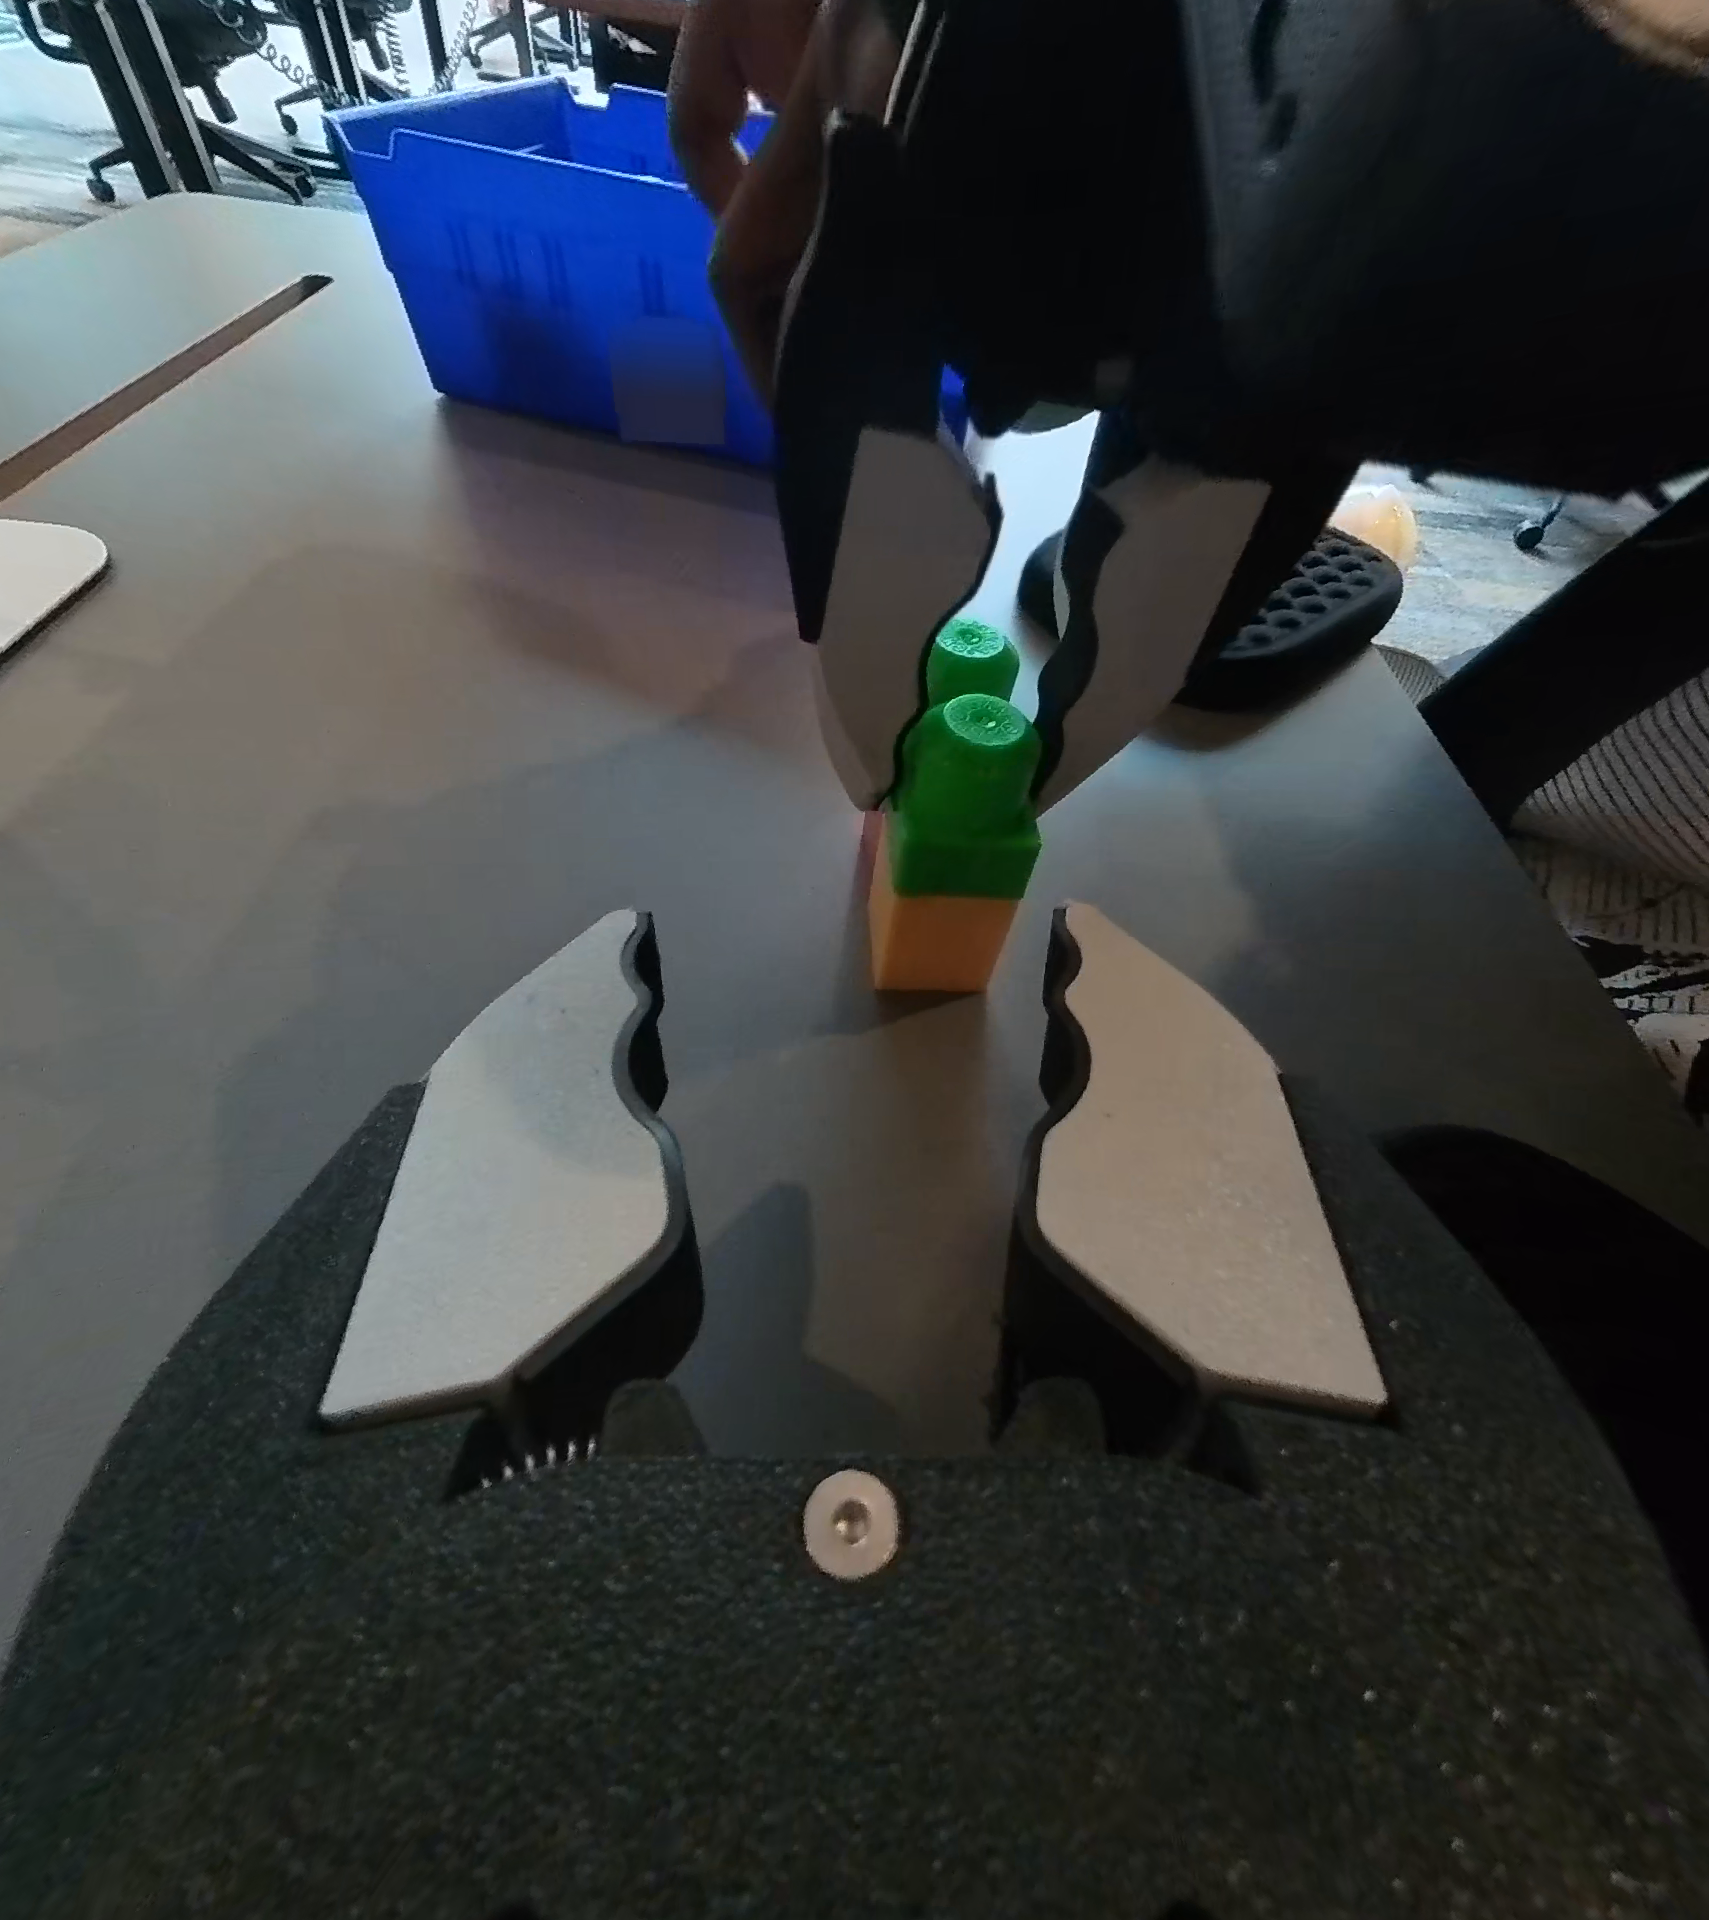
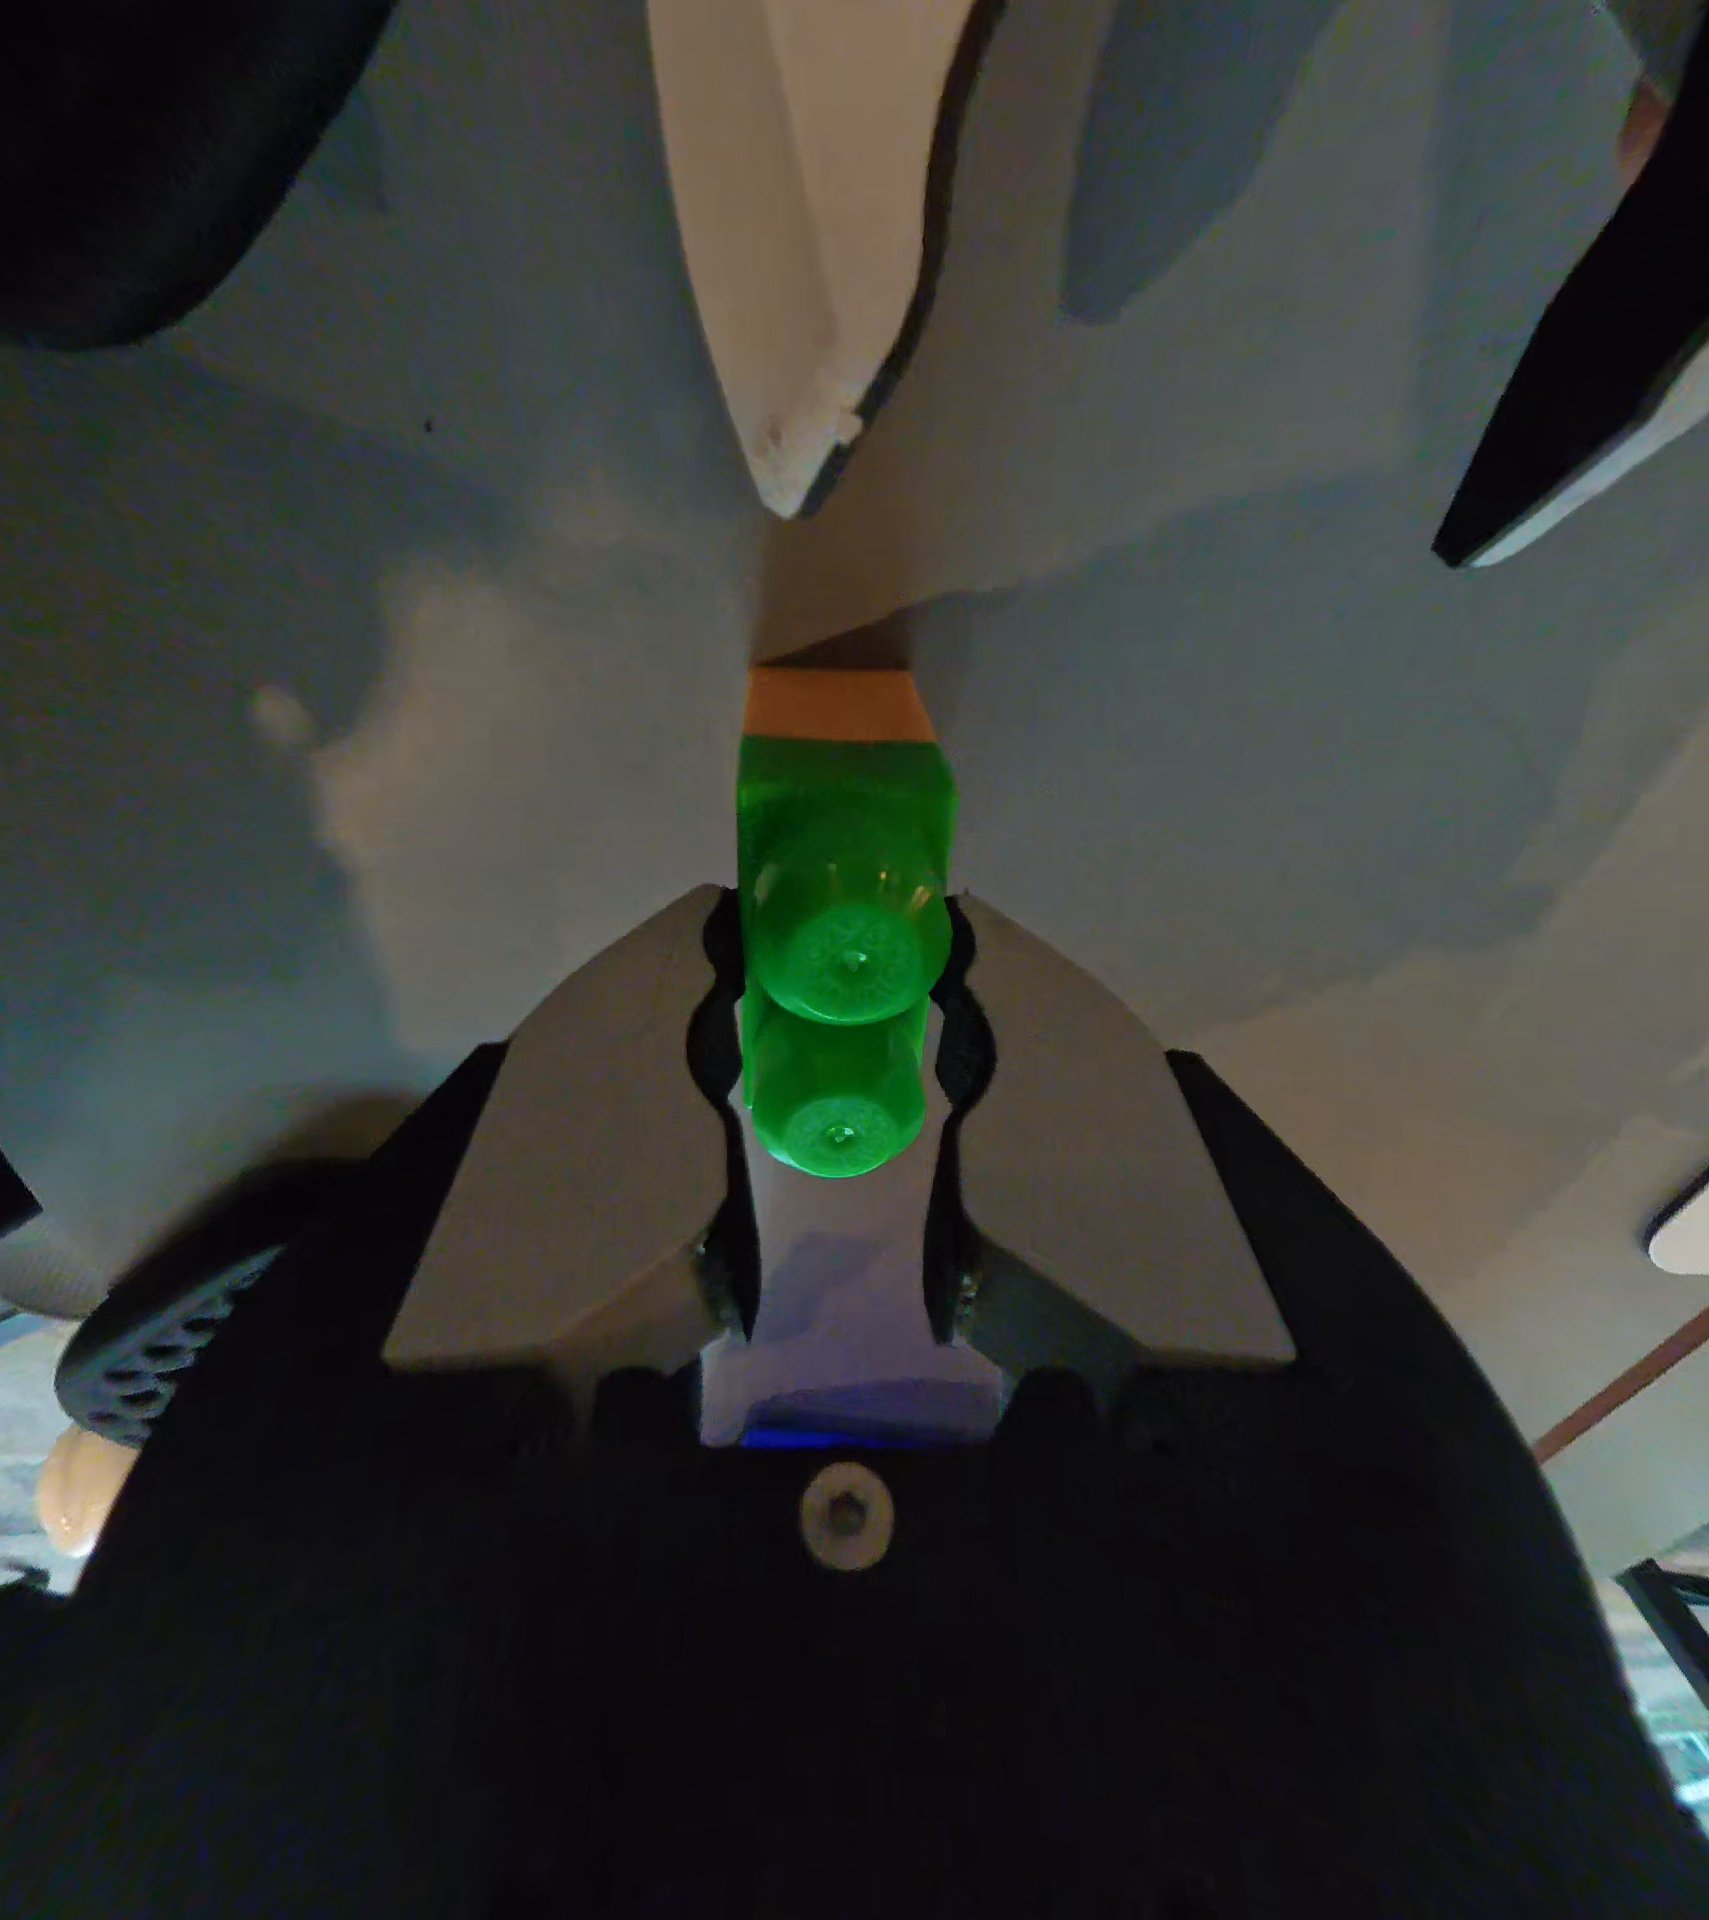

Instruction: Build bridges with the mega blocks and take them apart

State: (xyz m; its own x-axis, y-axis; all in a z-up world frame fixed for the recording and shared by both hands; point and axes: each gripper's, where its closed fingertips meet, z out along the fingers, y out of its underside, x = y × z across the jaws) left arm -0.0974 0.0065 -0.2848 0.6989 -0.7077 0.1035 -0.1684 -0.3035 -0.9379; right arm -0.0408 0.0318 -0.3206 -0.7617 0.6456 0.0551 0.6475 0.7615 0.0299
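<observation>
Right gripper (image 2: pixel 842 997) around green block (image 2: pixel 845 831) atop orange block (image 2: pixel 834 704).

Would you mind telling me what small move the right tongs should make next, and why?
Probably lift straight up, or press down if still seating. The right tongs are shut on the green block's studs, which sits on the orange block. The left tongs are open, short of the orange block, so closing them on it first would steady it.
</observation>
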